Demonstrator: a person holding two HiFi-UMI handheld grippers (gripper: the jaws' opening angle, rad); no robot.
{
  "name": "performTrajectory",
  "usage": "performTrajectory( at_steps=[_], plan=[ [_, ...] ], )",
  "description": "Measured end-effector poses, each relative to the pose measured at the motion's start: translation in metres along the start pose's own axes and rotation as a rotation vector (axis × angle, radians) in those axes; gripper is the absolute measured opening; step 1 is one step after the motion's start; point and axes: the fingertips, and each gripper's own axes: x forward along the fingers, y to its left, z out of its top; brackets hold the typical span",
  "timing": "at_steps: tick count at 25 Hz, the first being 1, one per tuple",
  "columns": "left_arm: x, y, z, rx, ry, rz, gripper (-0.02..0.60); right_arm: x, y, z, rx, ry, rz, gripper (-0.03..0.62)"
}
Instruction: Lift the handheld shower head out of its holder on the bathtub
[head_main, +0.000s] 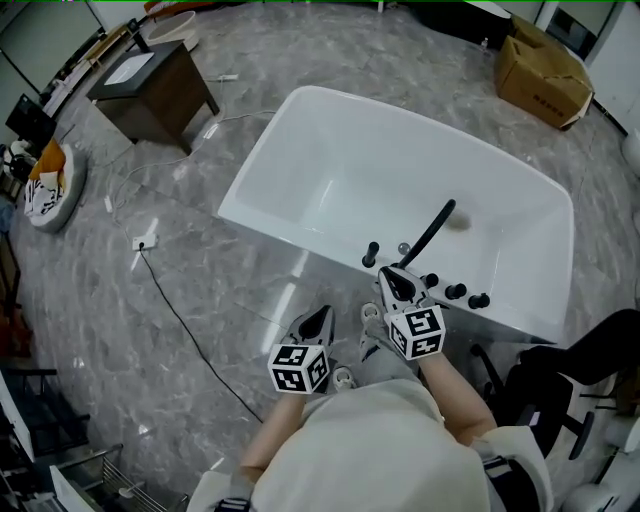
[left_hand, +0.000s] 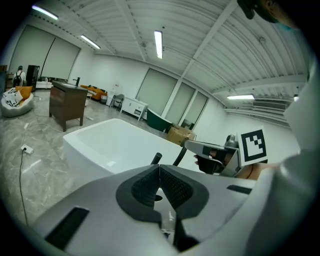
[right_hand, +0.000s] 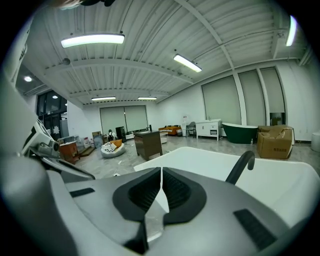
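- Bathtub (head_main: 300, 130): white, freestanding, on a grey marbled floor (head_main: 120, 300); interior bare.
- Handheld shower head (head_main: 371, 253): short black piece standing upright in its holder on the near rim of the bathtub, left of the faucet spout. Nothing grips it.
- Faucet spout (head_main: 432, 230): black and curved, reaching out over the basin.
- Control knobs (head_main: 455, 291): black, in a row on the rim to the right of the spout.
- Right tongs (head_main: 392, 275): pressed together with nothing between them; tips over the rim, just beside the shower head and the knobs, not touching either.
- Left tongs (head_main: 322, 318): likewise closed and empty; held outside the tub wall above the floor, near the right tongs.
- Dark wooden cabinet (head_main: 155, 90): on the floor, well apart from the tub.
- Cardboard box (head_main: 540, 70): beyond the tub's far corner.
- Black cable (head_main: 190, 330): trailing across the floor.
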Motion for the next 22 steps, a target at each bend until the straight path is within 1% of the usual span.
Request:
performTrajectory(
  at_steps=[3,11,12,13,14,15,19,22],
  plan=[
    [0.016,-0.004,-0.003,-0.003,0.019,-0.006,0.02,0.016,-0.014,-0.017,0.009,0.042,0.001,0.021],
    [0.048,-0.005,-0.009,-0.008,0.068,-0.021,0.021,0.059,-0.036,-0.063,0.033,0.131,0.011,0.025],
    [0.051,-0.004,-0.01,-0.009,0.073,-0.021,0.02,0.064,-0.038,-0.069,0.039,0.143,0.014,0.034],
    [0.054,-0.003,-0.011,-0.01,0.078,-0.021,0.02,0.07,-0.04,-0.076,0.046,0.156,0.017,0.063],
    [0.057,-0.002,-0.012,-0.012,0.083,-0.019,0.02,0.076,-0.041,-0.082,0.052,0.169,0.02,0.121],
    [0.059,-0.001,-0.013,-0.014,0.088,-0.018,0.02,0.082,-0.042,-0.089,0.057,0.182,0.02,0.154],
    [0.065,0.0,-0.02,-0.014,0.117,-0.022,0.02,0.1,-0.048,-0.117,0.045,0.242,0.006,0.212],
    [0.071,0.0,-0.026,-0.019,0.137,-0.022,0.02,0.115,-0.053,-0.14,0.034,0.298,-0.002,0.225]
  ],
)
